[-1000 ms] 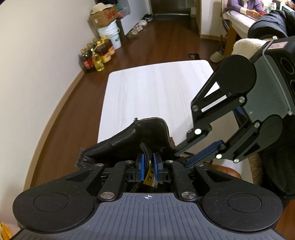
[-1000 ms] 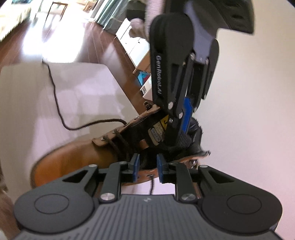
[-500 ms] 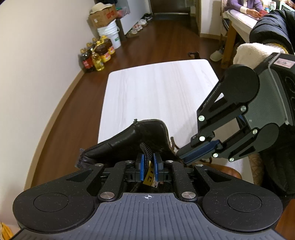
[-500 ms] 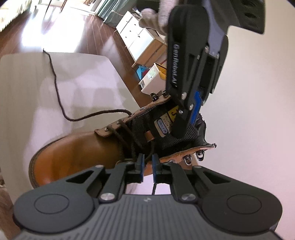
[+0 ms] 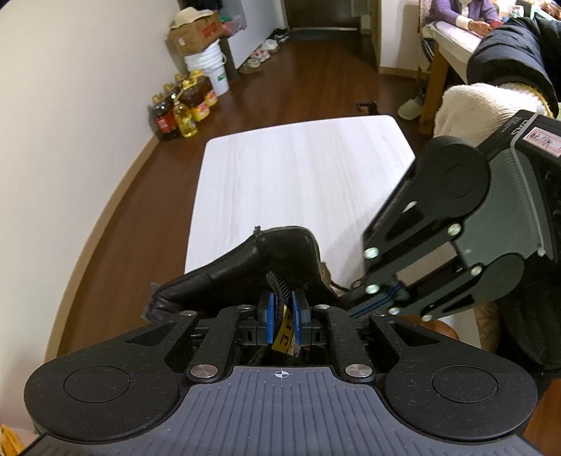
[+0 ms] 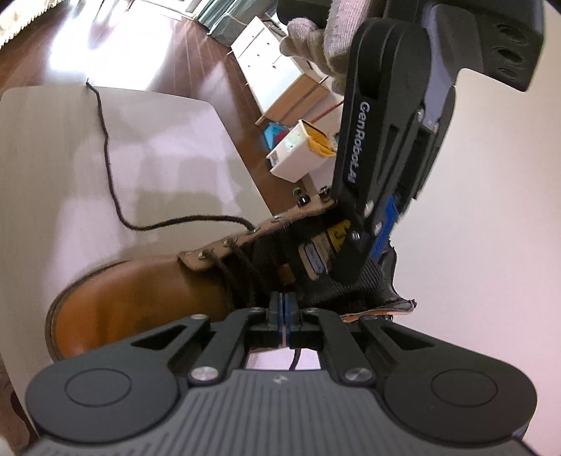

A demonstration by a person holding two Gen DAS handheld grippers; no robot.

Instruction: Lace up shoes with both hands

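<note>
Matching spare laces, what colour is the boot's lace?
Dark brown lace, clearest in the right wrist view.

Setting: a lived-in home, living or dining area. Evidence, left wrist view: dark wood-plank floor [image 5: 315,80] and plain cream wall [image 5: 70,105]; at 11 o'clock a cluster of cooking-oil bottles [image 5: 182,112] on the floor against the wall, beside a white plastic bucket [image 5: 210,72] with a cardboard box [image 5: 194,33] stacked on top. At 12 o'clock, pairs of shoes [image 5: 263,52] lined up near a dark doorway. At 1 o'clock a seated person [image 5: 459,14] at a second table. Work surface is a white rounded-corner table [image 5: 298,168]. Right wrist view: white low cabinet with drawers [image 6: 270,52] at 12 o'clock, sunlit floor at 11 o'clock.
</note>
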